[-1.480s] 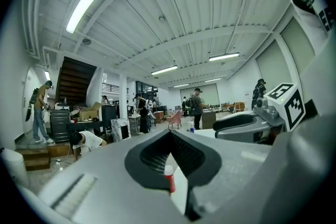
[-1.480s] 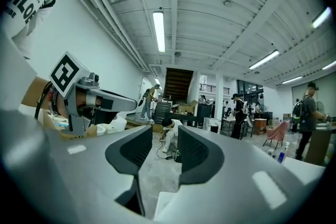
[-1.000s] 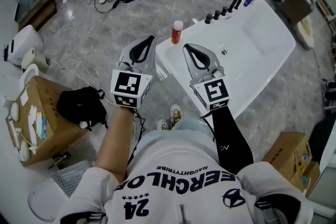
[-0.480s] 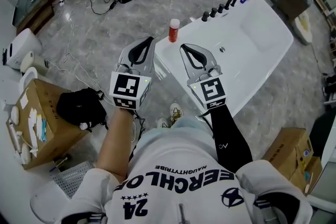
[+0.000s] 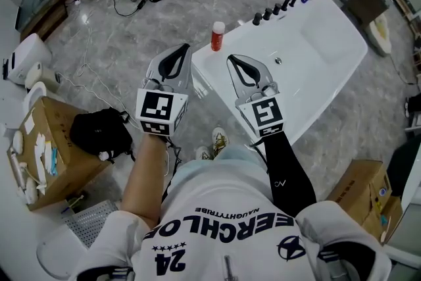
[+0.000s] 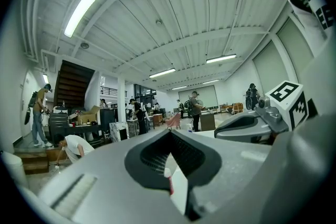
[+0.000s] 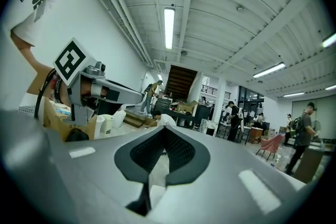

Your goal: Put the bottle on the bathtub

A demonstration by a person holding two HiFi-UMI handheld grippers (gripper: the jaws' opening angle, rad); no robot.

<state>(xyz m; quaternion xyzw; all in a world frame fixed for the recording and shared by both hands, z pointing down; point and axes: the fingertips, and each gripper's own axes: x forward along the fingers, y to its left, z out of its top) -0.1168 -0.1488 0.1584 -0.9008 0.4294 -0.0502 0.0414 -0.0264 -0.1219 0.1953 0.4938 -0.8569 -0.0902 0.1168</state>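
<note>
Head view: the bottle (image 5: pixel 217 36) stands upright on the corner rim of the bathtub (image 5: pixel 342 76), just beyond both grippers. The left gripper (image 5: pixel 182 49) and right gripper (image 5: pixel 232 60) touch nothing. An open box (image 5: pixel 72 164) at left holds papers and white items.

Left gripper view: fingers (image 6: pixel 105 176) pressed together, with the bottle seen beyond through their gap.

Right gripper view: fingers (image 7: pixel 236 165) pressed together, pinching nothing.

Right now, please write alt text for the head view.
A person holds the left gripper and right gripper, both shut and empty, at the corner of a white bathtub. A red bottle stands on its rim just ahead.
</note>
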